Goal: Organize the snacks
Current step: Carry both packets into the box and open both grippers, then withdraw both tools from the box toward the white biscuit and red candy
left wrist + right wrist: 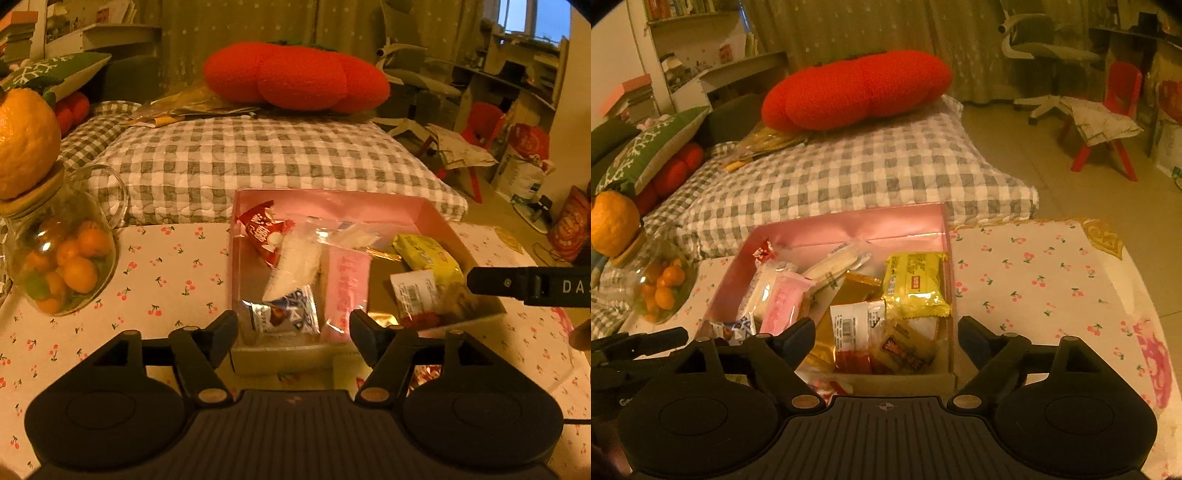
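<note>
Pink box (424,210) sits centre frame in the left wrist view, open on the cherry-print cloth (166,280), and it's packed with snacks. Red wrapper (264,232) at the box's upper left, white packet (295,266) just below it, blue-and-white wrapper (286,314) against the near wall, pink packet (347,288) beside that, yellow packet (428,254) over on the right. From the right wrist view the same box (849,229) fills the middle, yellow packet (916,284) against its right wall, pink packet (786,302) at left, a barcoded packet (853,325) near the front. Left gripper (293,332) hangs over the near edge of the box, jaws apart, nothing between them. Right gripper (886,339) likewise, jaws spread wide and gripping nothing; its finger pokes in at the right edge of the left view. Further out: a glass jar (62,258) of small oranges at left with 1 big orange (26,144) on its lid, a checked cushion (258,162) behind the box, and a red pillow (295,77) at upper centre.
</note>
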`<state>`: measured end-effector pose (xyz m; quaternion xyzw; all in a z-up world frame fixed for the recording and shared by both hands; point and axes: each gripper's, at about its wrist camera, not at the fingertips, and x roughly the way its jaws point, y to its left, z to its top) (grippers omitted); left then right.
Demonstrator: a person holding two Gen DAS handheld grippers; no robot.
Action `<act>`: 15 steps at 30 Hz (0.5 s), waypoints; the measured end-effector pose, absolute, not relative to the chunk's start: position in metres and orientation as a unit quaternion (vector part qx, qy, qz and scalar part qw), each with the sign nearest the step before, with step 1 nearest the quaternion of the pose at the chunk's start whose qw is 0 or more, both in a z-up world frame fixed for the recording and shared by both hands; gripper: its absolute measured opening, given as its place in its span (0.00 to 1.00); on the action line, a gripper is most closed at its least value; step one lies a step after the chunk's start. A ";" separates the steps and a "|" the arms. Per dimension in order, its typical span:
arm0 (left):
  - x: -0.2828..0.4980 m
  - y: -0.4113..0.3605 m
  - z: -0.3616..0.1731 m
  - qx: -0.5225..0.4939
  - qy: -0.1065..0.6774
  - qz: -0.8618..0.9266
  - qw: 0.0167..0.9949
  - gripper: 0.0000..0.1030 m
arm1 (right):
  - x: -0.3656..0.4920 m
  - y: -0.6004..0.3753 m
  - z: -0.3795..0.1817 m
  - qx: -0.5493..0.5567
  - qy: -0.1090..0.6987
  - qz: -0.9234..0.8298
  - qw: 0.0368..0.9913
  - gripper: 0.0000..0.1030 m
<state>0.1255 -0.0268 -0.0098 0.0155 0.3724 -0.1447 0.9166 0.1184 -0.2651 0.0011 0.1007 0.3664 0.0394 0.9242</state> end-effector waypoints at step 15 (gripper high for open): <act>0.087 -0.020 -0.010 0.026 0.388 -0.164 0.907 0.96 | 0.080 -0.267 0.017 0.088 0.369 0.048 0.924 0.90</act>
